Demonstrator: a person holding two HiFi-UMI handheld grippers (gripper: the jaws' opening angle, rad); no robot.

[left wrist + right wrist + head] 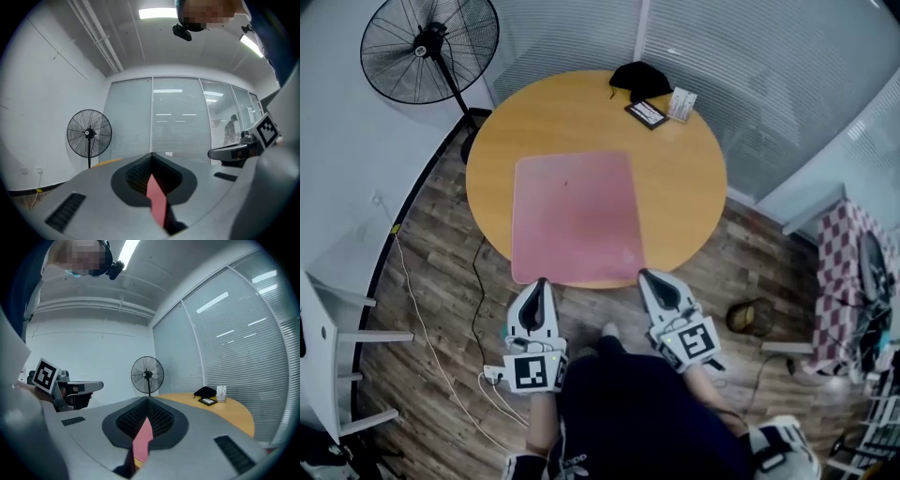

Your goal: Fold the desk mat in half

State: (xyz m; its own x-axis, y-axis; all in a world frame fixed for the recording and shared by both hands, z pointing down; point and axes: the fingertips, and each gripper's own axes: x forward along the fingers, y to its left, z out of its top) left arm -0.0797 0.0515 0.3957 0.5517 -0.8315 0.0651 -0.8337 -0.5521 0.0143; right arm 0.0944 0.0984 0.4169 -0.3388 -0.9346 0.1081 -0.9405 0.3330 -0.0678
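A pink desk mat (577,216) lies flat on the round wooden table (684,178), its near edge at the table's near rim. My left gripper (540,281) is shut on the mat's near left corner, and my right gripper (645,274) is shut on the near right corner. In the left gripper view a pink strip of mat (157,199) runs up between the closed jaws of the left gripper (151,157). The right gripper view shows the same: pink mat (142,441) pinched in the right gripper (146,400). Both grippers point about level toward the table.
At the table's far side lie a black pouch (640,79), a black flat case (646,113) and a small white box (682,103). A standing fan (429,49) is at the back left. A power strip (494,376) with cables lies on the wooden floor by my left.
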